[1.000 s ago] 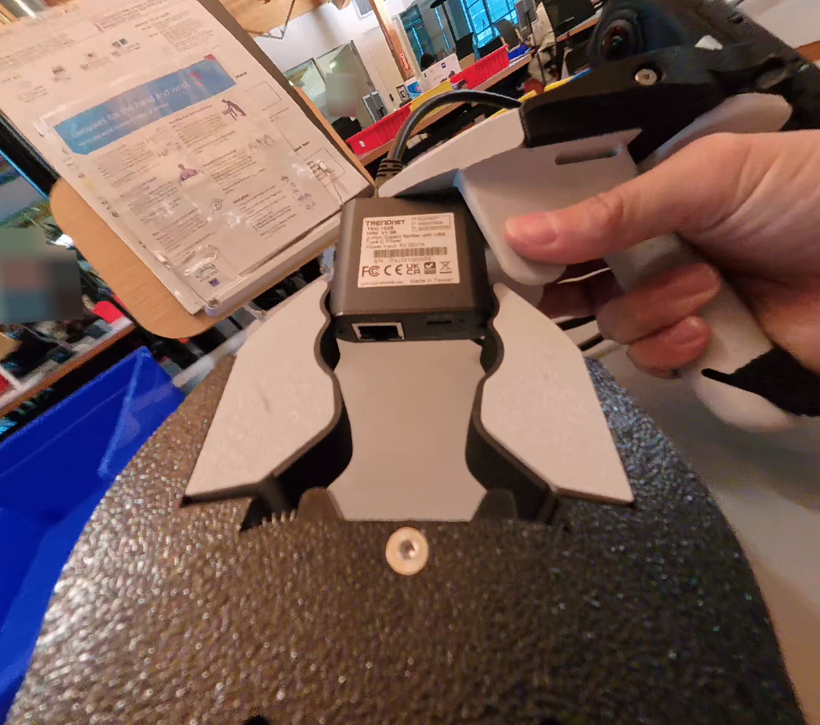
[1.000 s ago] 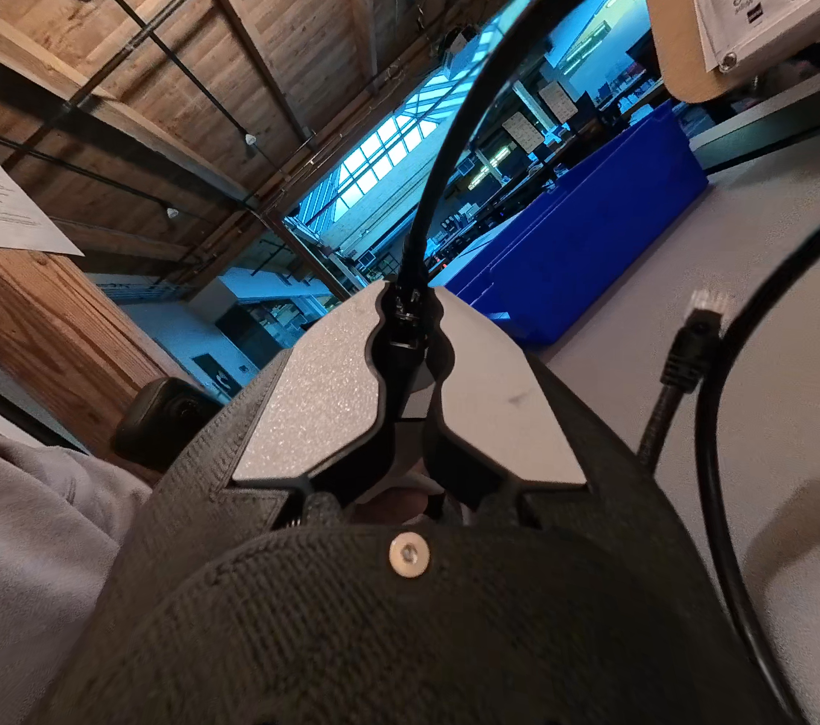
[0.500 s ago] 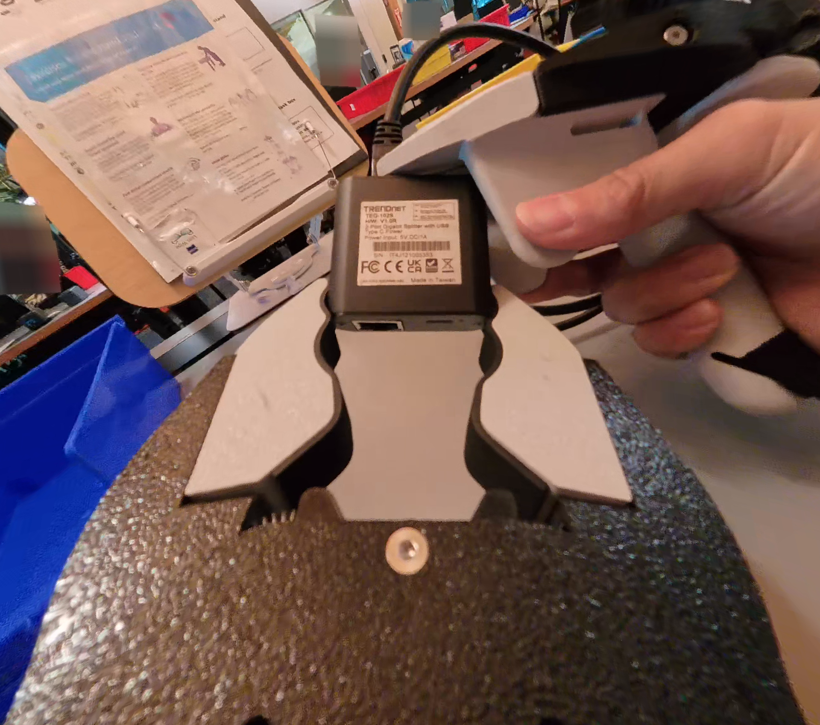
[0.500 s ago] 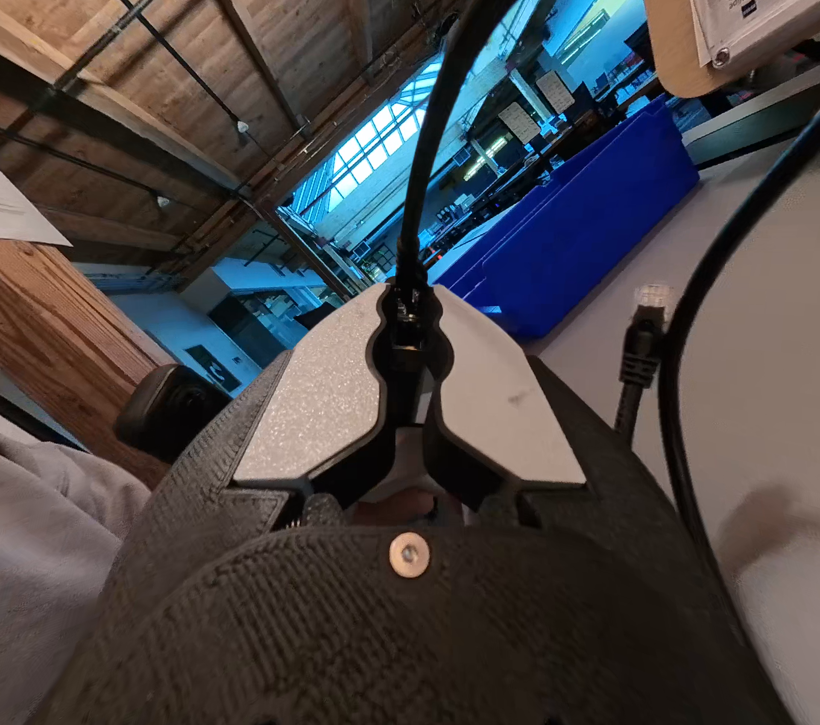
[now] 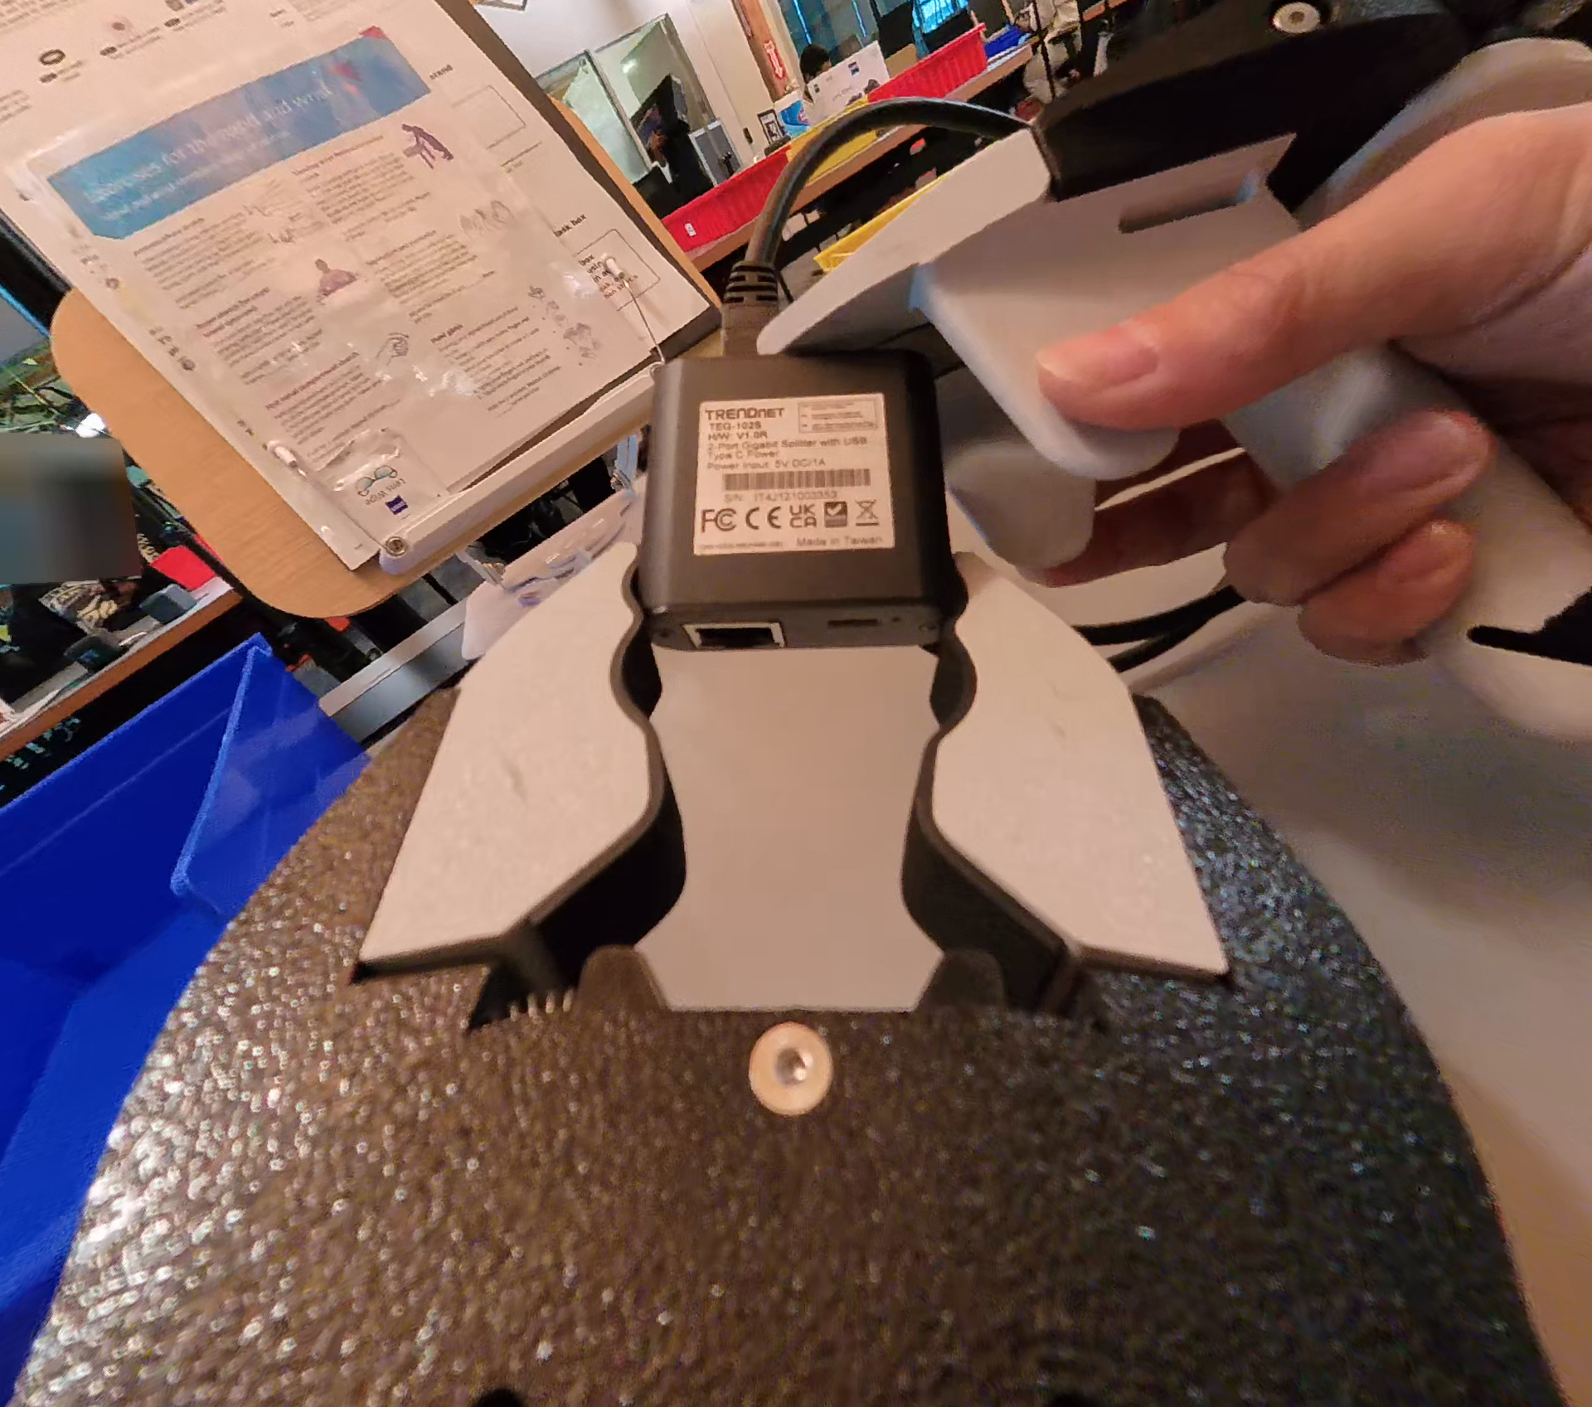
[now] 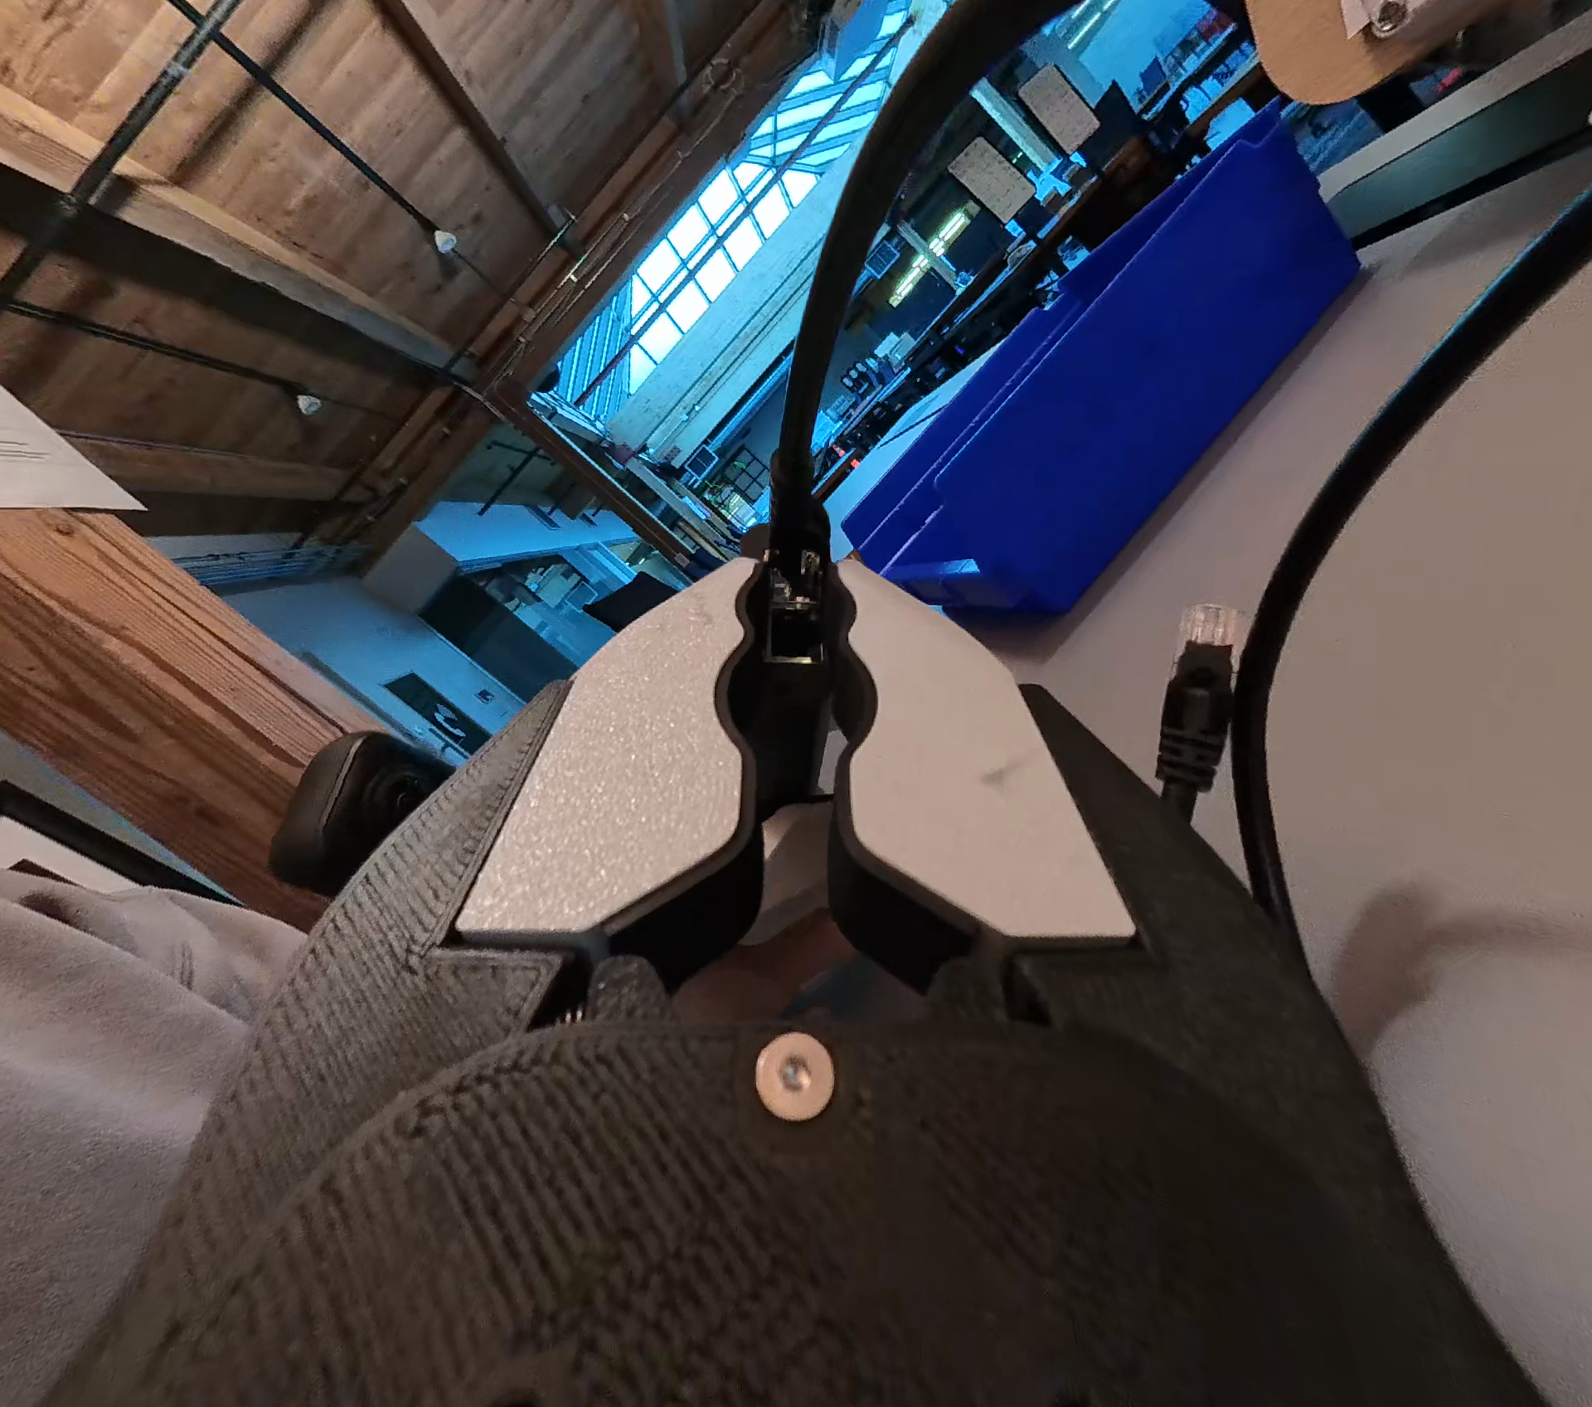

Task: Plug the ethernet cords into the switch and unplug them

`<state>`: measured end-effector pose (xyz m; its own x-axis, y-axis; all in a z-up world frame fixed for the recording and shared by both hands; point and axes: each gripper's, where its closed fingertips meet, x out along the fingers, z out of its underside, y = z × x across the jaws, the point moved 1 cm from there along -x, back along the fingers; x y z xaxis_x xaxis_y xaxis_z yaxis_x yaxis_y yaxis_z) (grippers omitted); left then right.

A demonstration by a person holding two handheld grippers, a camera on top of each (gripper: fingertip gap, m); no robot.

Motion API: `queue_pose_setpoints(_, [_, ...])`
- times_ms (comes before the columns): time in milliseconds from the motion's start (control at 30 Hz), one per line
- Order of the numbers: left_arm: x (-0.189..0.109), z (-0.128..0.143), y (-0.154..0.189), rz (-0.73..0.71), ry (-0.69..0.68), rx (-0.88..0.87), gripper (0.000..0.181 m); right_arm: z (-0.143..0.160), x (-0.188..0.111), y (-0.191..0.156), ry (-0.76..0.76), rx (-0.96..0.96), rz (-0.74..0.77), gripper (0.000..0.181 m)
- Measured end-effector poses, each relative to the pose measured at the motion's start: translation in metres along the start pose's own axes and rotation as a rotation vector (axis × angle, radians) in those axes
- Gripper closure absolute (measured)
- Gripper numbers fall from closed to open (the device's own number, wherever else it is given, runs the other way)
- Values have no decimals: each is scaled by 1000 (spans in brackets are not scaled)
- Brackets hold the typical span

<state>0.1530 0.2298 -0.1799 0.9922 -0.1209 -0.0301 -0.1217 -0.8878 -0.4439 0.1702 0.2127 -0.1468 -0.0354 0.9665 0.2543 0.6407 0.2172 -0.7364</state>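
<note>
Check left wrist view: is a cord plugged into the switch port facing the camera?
No. The near port on the switch sits empty between the left claw fingers; the only cord leaves its far end.

Left tongs (image 5: 792,590) raised off the tabletop, fingers spread wide, gripping a black box at their tips. Right tongs (image 6: 797,620) tilted up toward the ceiling, fingers nearly together, pinching a cable plug. Right hand (image 5: 1344,409) wrapped round the grey handle, index finger extended along the trigger plate, other fingers curled beneath.
</note>
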Motion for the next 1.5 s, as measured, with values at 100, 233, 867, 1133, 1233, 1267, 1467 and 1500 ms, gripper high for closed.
queue_pose_setpoints(100, [1, 2, 0, 17, -2, 30, 120, 2, -1, 1, -3, -48, -2, 173])
queue_pose_setpoints(233, [0, 2, 2, 18, 3, 35, 120, 4, -2, 3, 25, -46, -37, 174])
queue_pose_setpoints(867, [-4, -6, 0, -20, 49, 120, 120, 2, -1, 2, 6, 109, -100, 169])
queue_pose_setpoints(1133, [-5, -11, 6, 15, 83, 93, 120, 0, 1, -5, 58, 148, -162, 167])
queue_pose_setpoints(1233, [-4, -10, 6, 12, 77, 68, 120, -1, 2, -3, 54, 124, -122, 168])
queue_pose_setpoints(1267, [-5, -11, 5, 13, 83, 57, 120, -1, 2, -5, 59, 125, -124, 168])
queue_pose_setpoints(1467, [-5, -14, 1, 47, 105, -99, 120, -2, 2, -7, 67, 147, -150, 168])
queue_pose_setpoints(1500, [-5, -14, 1, 46, 103, -96, 120, -1, 2, -7, 72, 152, -146, 168])
